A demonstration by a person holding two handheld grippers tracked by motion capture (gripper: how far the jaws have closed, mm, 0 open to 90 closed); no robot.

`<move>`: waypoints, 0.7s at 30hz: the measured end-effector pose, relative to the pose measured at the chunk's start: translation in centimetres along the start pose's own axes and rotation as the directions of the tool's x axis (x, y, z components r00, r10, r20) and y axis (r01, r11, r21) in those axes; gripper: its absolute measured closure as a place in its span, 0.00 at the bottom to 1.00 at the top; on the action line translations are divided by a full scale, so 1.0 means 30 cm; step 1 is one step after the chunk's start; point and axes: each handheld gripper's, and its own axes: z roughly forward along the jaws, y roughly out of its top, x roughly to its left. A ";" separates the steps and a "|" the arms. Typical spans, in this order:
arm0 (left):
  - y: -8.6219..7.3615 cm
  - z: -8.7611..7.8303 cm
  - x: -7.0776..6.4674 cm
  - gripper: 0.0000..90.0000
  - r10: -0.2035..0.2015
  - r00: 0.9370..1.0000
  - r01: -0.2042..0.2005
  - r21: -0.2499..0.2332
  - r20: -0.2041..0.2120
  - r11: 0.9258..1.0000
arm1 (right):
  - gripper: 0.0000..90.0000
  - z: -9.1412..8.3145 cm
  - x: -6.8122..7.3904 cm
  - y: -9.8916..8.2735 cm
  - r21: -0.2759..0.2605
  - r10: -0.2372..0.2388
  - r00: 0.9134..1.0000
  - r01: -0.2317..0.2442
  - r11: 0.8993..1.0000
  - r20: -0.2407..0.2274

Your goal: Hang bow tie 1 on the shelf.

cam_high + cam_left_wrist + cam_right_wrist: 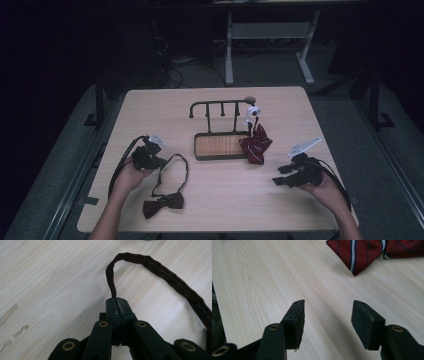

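**Left tongs clamped on the bow tie's strap**

From my remote seat, the high view showed the left gripper (159,161) at the lower left of the frame, its jaws pressed together on the dark neck strap (181,162) of the brown bow tie (163,204). The bow itself lay flat on the table (150,110) just below that gripper, near the bottom edge, with the strap looping up and to the right of it. In the left gripper view I saw the strap (150,263) rise from between the closed jaws at centre frame and arch away to the right edge.

The right gripper (278,181) sat at the lower right of the high view, resting in my hand (327,190), its jaws standing well apart with bare wood between them. A red striped bow tie (256,142) hung off the right end of the black rack (220,131) in mid-frame; in the right gripper view it (362,252) lay at the top right, well apart from the jaws.
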 end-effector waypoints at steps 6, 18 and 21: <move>0.002 -0.015 -0.010 0.99 0.005 1.000 -0.005 -0.013 0.012 1.000 | 0.49 0.001 0.003 0.003 -0.004 -0.005 1.000 0.005 1.000 -0.004; 0.014 -0.049 -0.030 0.99 0.038 0.999 -0.037 -0.037 0.028 0.999 | 0.49 0.001 0.003 0.004 -0.007 -0.006 1.000 0.006 1.000 -0.008; 0.016 -0.058 -0.032 0.99 0.045 0.998 -0.044 -0.044 0.033 0.998 | 0.49 0.001 0.004 0.003 -0.006 -0.008 1.000 0.008 1.000 -0.007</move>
